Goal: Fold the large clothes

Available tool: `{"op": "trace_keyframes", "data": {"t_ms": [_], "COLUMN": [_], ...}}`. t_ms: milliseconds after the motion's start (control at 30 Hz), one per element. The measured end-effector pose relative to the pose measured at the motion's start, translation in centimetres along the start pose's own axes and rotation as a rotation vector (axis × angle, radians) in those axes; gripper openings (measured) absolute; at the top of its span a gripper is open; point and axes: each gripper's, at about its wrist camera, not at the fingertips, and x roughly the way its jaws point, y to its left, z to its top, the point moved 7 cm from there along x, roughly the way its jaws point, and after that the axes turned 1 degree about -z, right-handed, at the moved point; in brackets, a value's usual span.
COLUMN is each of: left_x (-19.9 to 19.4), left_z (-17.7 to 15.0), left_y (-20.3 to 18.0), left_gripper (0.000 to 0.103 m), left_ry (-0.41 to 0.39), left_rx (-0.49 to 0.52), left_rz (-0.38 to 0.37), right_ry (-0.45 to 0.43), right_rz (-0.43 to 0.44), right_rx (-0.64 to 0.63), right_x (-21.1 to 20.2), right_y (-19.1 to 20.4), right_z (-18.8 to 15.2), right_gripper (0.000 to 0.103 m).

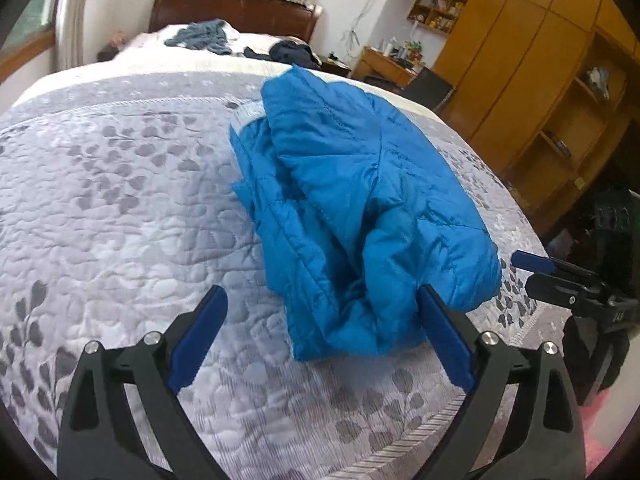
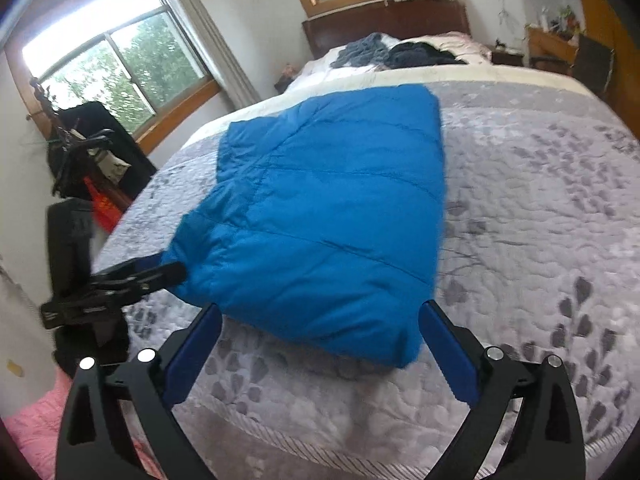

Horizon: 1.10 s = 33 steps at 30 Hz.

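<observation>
A blue quilted jacket [image 1: 360, 200] lies folded into a thick bundle on the grey leaf-patterned bedspread [image 1: 120, 200]. My left gripper [image 1: 322, 296] is open at its near end, and that end bulges in between the wide-apart fingers. My right gripper [image 1: 525, 273] shows at the right, just off the jacket's right corner. In the right wrist view the jacket [image 2: 320, 220] looks like a flat rectangle. My right gripper [image 2: 320, 310] is open, with the jacket's near edge between its blue pads [image 2: 452, 352]. My left gripper [image 2: 160, 270] reaches the jacket's left corner.
Other dark and grey clothes [image 1: 212, 36] lie piled at the head of the bed by the brown headboard [image 1: 232, 8]. Wooden wardrobes [image 1: 540, 80] and a desk stand on the right. Windows [image 2: 120, 64], a black stand and something pink [image 2: 32, 432] on the floor are at the bedside.
</observation>
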Motion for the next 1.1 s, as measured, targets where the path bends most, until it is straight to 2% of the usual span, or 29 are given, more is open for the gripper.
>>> {"op": "trace_keyframes", "data": {"t_ms": [200,367,767,933,1100], "left_x": [-2.2,-3.4,-5.5,-5.6,-5.6], "left_z": [-0.9,-1.5,-2.9,-3.4,-3.7], "left_y": [-1.3,-2.2,-3.5,-4.0,-4.4], "left_gripper": [0.097,0.097,0.098,0.099,0.099], "left_ry": [-0.035,-0.049,-0.103,-0.106,-0.105], "left_rx": [0.019,0.029,0.045,0.062,0.061], "left_rz": [0.070,0.104,0.197,0.224,0.231], "right_ry": [-0.036,-0.033,-0.047,-0.045,-0.049], "right_rz": [-0.128,-0.177,-0.224,-0.269,-0.275], "right_rx": [-0.028,-0.044,-0.037,-0.044,-0.037], "right_x": [-1.5,-1.7,-2.7,-2.9,-3.0], "right_y": [0.0,0.1,-0.3,-0.5,-0.6], "right_z": [-0.8,-1.5,-2.6,-2.9,-3.2], "right_gripper": [0.099,0.099,0.099,0.099,0.099]}}
